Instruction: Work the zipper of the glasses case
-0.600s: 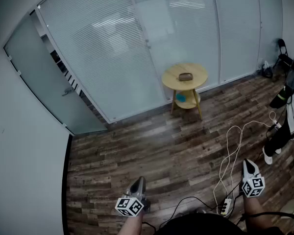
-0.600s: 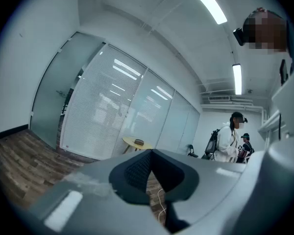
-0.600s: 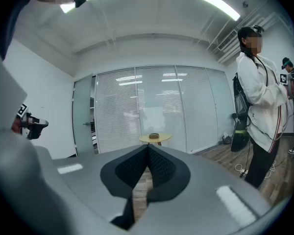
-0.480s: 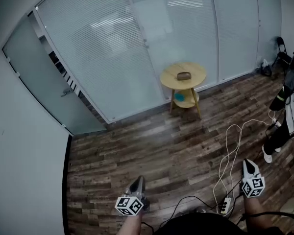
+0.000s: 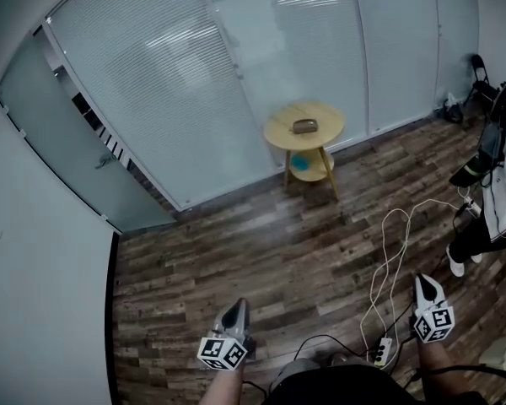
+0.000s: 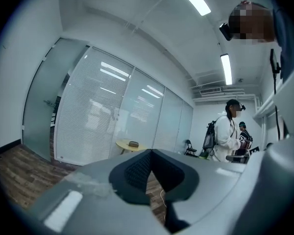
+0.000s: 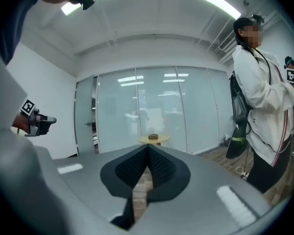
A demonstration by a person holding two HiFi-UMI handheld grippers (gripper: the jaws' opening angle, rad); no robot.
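Glasses case [image 5: 304, 126] lies on the round table's [image 5: 277, 132] middle. Our left gripper [image 5: 240, 307] and right gripper [image 5: 423, 281] are closed; we hold nothing.

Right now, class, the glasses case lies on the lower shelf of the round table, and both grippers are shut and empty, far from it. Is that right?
No. The head view shows the glasses case on top of the round table, not on its lower shelf. The rest holds: the left gripper and the right gripper are shut, empty and far from it.
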